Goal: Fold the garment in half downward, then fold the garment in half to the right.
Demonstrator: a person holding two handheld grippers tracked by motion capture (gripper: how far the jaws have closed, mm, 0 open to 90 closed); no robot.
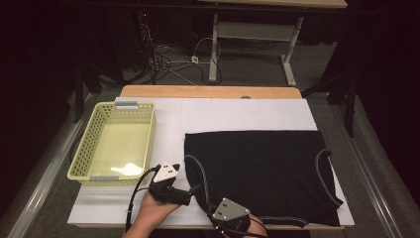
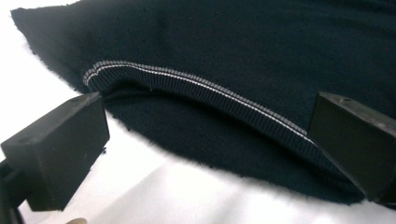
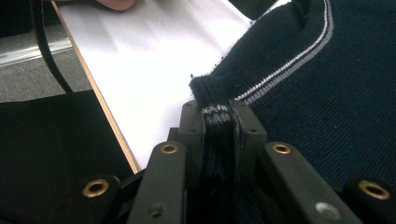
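Observation:
A dark navy knit garment with white-striped ribbed trim lies flat on a white sheet. My left gripper sits at the garment's near left edge. In the left gripper view it is open wide, with the striped hem lying between the jaws and touching neither pad. My right gripper is at the front edge of the table, shut on a pinched fold of the ribbed trim, which stands up between the pads. The garment spreads away to the right of that fold.
An empty yellow plastic basket stands on the sheet at the left. The wooden table's front edge runs just beside my right gripper. Beyond the table's far edge are floor cables and another desk's legs.

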